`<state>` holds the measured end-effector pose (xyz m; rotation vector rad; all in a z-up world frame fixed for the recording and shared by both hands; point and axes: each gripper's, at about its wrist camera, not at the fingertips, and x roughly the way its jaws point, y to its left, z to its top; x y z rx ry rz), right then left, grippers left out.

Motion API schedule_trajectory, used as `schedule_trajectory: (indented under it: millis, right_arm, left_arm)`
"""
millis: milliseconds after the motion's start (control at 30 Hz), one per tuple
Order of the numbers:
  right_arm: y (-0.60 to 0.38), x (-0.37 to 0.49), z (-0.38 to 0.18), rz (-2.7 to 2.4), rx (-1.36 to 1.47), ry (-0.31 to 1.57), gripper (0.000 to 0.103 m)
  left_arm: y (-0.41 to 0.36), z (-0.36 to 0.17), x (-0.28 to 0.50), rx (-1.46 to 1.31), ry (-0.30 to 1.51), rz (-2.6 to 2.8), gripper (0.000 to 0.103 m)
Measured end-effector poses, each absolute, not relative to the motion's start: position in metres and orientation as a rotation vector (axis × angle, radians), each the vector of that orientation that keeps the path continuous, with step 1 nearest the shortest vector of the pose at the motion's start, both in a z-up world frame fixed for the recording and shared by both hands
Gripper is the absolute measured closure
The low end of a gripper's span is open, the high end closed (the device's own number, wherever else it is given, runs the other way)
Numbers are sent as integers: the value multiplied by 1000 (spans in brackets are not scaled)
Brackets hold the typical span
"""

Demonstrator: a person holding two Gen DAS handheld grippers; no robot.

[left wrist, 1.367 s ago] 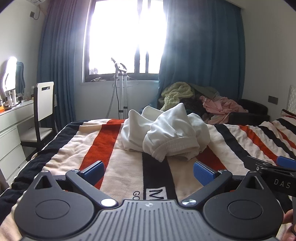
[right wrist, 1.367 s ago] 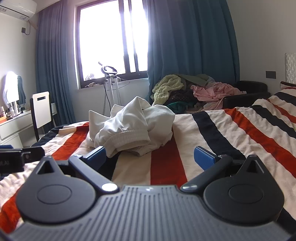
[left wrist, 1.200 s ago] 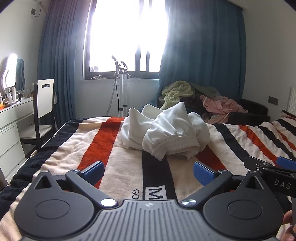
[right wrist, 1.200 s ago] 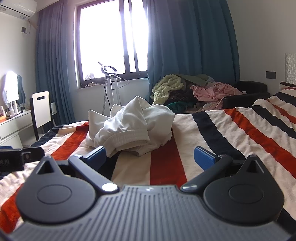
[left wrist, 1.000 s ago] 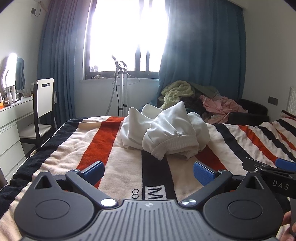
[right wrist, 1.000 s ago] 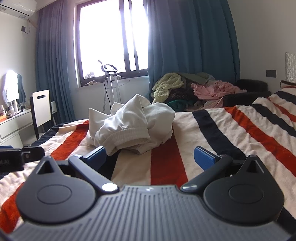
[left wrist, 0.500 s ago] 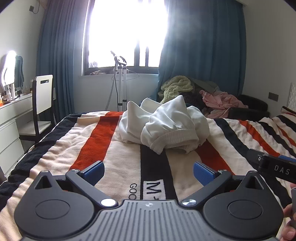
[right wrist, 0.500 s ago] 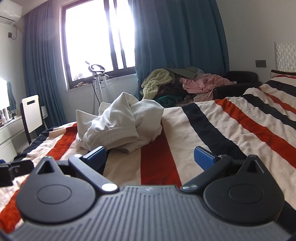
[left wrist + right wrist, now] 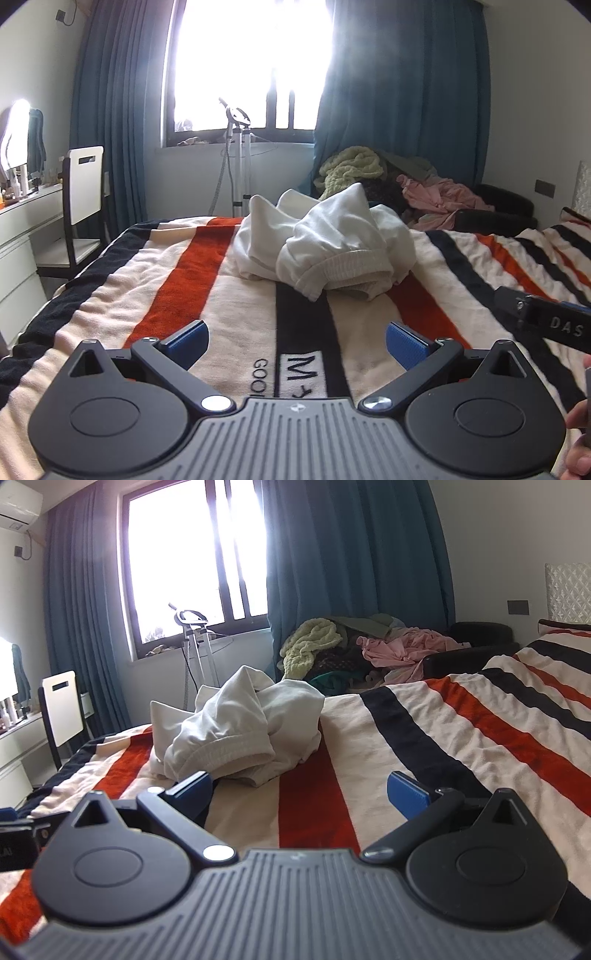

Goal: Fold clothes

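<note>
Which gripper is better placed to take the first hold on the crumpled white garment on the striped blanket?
Left, marginally. The crumpled white garment lies nearly straight ahead of the left gripper; for the right gripper it sits off to its left, by its left fingertip. Both have open, empty jaws and neither touches it.

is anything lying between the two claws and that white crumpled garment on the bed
Nothing visible does. Only bare striped blanket lies between the open left claw and the white garment. The open right claw has the same clear run, with the garment ahead and to its left.
</note>
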<state>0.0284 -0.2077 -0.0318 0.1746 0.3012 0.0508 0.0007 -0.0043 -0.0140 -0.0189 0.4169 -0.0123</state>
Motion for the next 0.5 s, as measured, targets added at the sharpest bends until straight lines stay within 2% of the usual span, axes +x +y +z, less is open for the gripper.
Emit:
schedule_trajectory:
  millis: [300, 500]
  right_arm:
    - [-219, 29, -30, 20, 212, 296, 0]
    - [-236, 30, -34, -7, 256, 311, 0]
  left_arm:
    - [-12, -10, -2, -27, 358, -47, 0]
    - [-28, -7, 40, 36, 448, -108, 0]
